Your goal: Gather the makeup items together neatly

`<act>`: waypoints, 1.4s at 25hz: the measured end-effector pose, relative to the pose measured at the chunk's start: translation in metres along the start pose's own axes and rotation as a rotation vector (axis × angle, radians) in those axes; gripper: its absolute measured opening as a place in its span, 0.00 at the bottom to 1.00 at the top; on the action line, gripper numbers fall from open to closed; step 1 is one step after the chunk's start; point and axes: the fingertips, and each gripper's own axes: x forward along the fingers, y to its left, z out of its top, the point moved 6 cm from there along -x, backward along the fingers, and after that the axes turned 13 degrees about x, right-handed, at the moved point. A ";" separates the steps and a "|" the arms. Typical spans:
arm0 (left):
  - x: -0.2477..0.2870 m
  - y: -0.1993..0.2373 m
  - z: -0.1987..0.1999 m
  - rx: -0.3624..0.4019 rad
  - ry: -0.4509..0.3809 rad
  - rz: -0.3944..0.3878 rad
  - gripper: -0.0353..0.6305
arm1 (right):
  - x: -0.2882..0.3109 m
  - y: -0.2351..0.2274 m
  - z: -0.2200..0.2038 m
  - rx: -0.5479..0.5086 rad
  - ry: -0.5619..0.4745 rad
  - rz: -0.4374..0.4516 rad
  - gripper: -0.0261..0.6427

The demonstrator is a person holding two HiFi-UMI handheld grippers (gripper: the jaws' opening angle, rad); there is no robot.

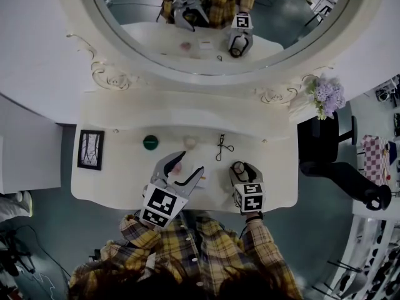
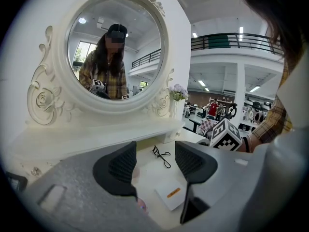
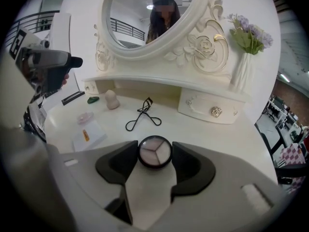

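Note:
A round black compact (image 3: pixel 155 152) with pale pink powders sits between the pads of my right gripper (image 3: pixel 155 154), which touch it on both sides; in the head view the compact (image 1: pixel 238 167) lies at the table's front right. My left gripper (image 1: pixel 190 163) hangs open over a white card (image 2: pixel 171 193) and a small pink disc (image 2: pixel 141 204), holding nothing. Farther back lie a black eyelash curler (image 1: pixel 222 147), a beige makeup sponge (image 1: pixel 190 143) and a green round item (image 1: pixel 150 142).
The white dressing table (image 1: pixel 125 180) carries a large oval mirror (image 1: pixel 206 17) and a raised shelf with a small drawer (image 3: pixel 212 108). A black picture frame (image 1: pixel 91 149) lies at the left end. A vase of purple flowers (image 1: pixel 327 97) stands at the right.

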 end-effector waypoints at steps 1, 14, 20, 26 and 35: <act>-0.001 0.001 0.000 -0.002 -0.001 0.003 0.41 | -0.002 0.001 0.003 -0.001 -0.009 0.001 0.37; -0.014 0.018 -0.003 -0.033 -0.010 0.084 0.41 | -0.007 0.053 0.091 -0.150 -0.137 0.148 0.37; -0.023 0.030 -0.006 -0.052 -0.005 0.140 0.41 | 0.008 0.093 0.137 -0.224 -0.190 0.243 0.37; -0.035 0.043 -0.010 -0.067 0.001 0.205 0.41 | 0.030 0.134 0.171 -0.302 -0.216 0.318 0.37; -0.044 0.059 -0.014 -0.090 0.013 0.257 0.41 | 0.068 0.175 0.199 -0.351 -0.181 0.346 0.37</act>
